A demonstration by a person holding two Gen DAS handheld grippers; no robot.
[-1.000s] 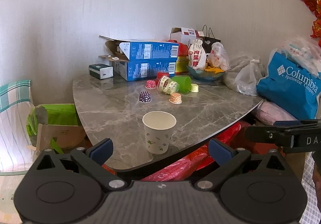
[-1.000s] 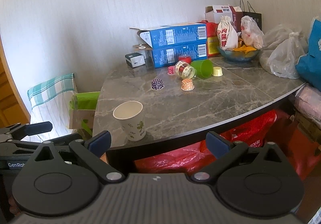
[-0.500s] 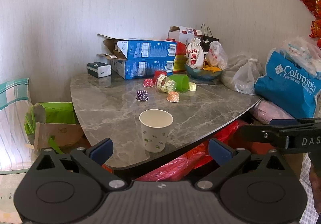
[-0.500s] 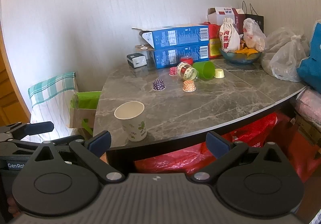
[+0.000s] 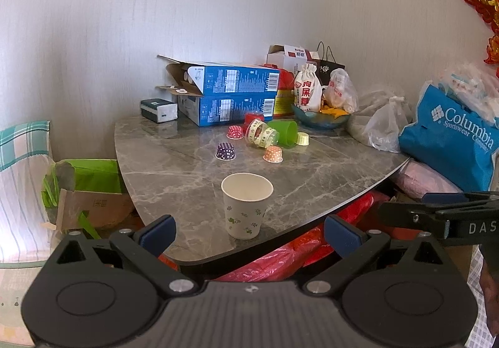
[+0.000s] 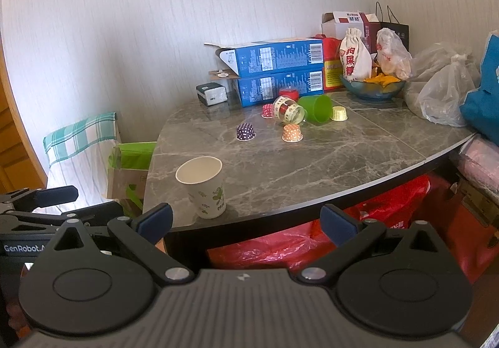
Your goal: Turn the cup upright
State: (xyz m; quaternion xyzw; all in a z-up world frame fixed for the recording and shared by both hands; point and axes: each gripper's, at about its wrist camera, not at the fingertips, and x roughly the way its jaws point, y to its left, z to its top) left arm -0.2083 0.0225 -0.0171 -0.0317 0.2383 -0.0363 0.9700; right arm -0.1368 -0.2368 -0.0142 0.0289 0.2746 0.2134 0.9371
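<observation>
Standing upright near the table point(image 5: 312, 179) edge, the paper cup point(image 5: 245, 205) needs no flip; we keep the left gripper point(image 5: 248, 231) and right gripper point(image 6: 246, 220) wide open, empty, and away from it.

Bright daylight, sharp focus, strong fisheye bending, dark vignetted corners.

We've got matte black plastic on both: left gripper point(image 5: 248, 231), right gripper point(image 6: 246, 221), navy blue fingertip pads point(image 5: 157, 231), silver screws, white GenRobot lettering
</observation>
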